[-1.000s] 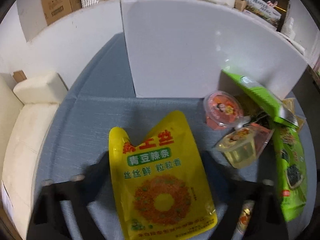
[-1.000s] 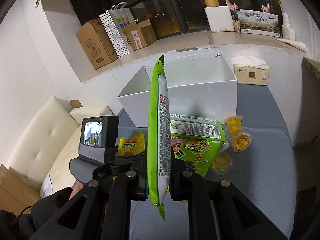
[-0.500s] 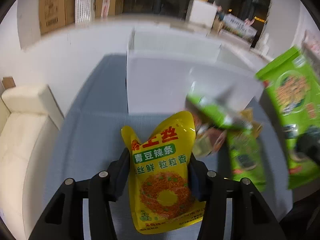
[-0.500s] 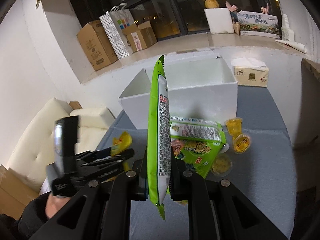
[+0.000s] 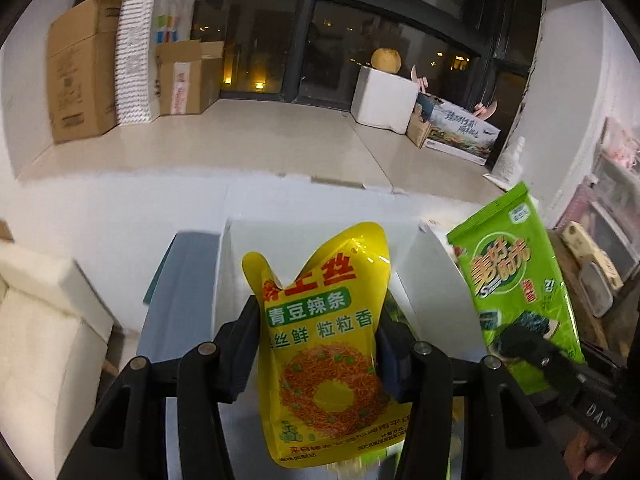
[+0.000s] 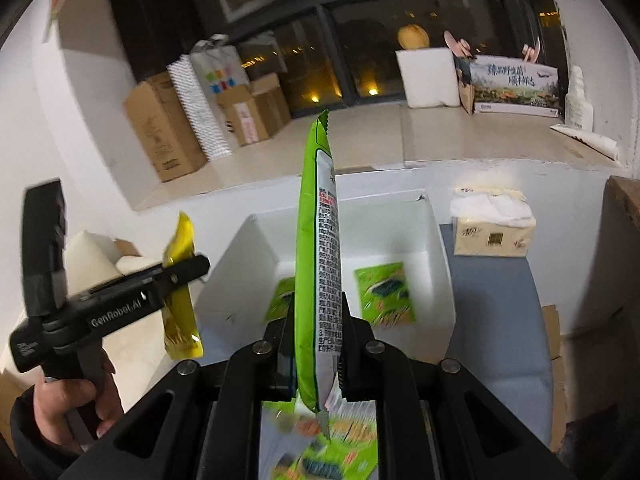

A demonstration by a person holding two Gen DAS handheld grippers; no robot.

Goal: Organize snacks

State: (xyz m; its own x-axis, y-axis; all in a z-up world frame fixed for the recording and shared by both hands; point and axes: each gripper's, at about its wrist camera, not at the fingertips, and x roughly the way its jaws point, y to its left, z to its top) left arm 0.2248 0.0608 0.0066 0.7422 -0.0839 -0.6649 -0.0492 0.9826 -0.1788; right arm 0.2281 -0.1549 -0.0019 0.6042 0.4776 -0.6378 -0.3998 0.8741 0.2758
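Jaws of the left gripper (image 5: 318, 344) clamp the glossy yellow plastic snack pouch (image 5: 324, 344) upright before the open white foam box (image 6: 434, 240), while the right gripper (image 6: 318, 344) pinches a tall green foil snack bag (image 6: 316, 256) edge-on above that box.

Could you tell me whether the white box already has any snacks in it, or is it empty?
Not empty: two green packets lie flat on the floor of the white box, seen from the right wrist.
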